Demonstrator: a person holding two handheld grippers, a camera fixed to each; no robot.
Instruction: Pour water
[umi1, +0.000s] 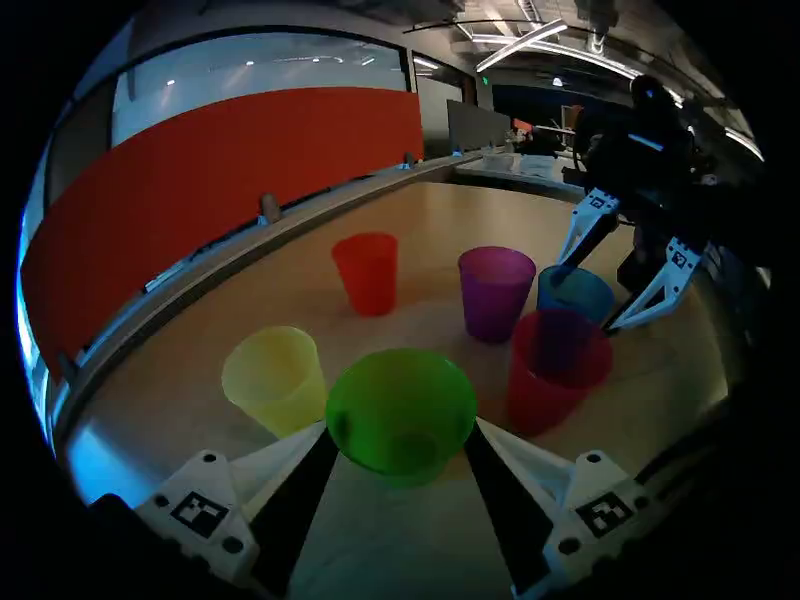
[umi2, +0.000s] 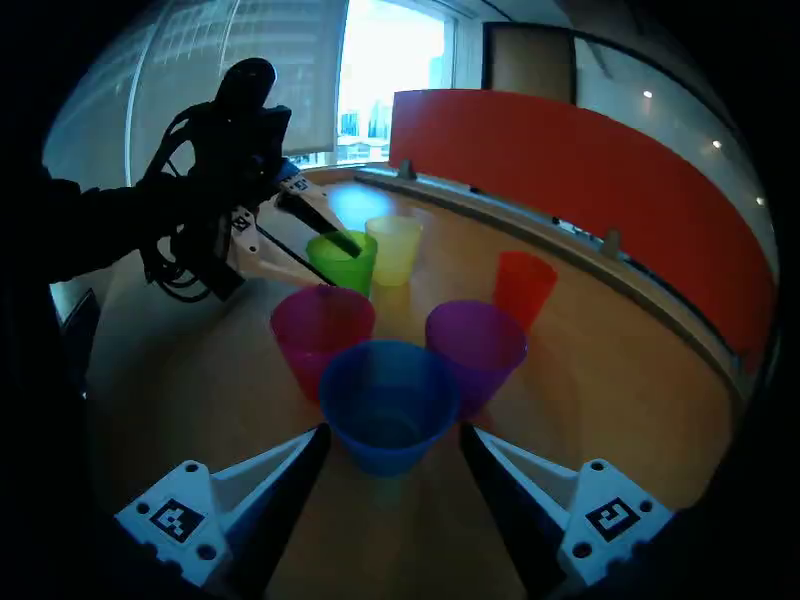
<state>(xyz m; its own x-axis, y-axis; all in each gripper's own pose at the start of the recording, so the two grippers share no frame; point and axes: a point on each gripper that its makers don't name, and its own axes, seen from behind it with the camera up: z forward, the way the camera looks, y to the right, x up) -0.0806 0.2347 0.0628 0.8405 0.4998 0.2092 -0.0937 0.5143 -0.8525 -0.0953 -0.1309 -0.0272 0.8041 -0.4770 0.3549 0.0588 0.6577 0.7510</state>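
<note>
The blue cup (umi2: 388, 405) is held upright between the fingers of the right gripper (umi2: 393, 430), both of which are pressed against its sides. A paler patch is seen at its bottom, which may be water, though this cannot be told for certain. The green cup (umi1: 402, 415) is clasped in the same way by the left gripper (umi1: 401, 428), also upright; whether anything is in it cannot be made out. Neither cup is tipped and no stream is seen, so the pouring itself is judged not yet begun: both cups are gripped, and what is left is for one to be brought over the other, or over another cup, and tilted. Close around the two held cups, a red cup (umi1: 550, 370), a purple cup (umi1: 495, 292), an orange cup (umi1: 366, 272) and a yellow cup (umi1: 273, 380) are stood on the wooden table (umi1: 430, 215), which is bounded at its far edge by a red partition (umi1: 230, 170).
</note>
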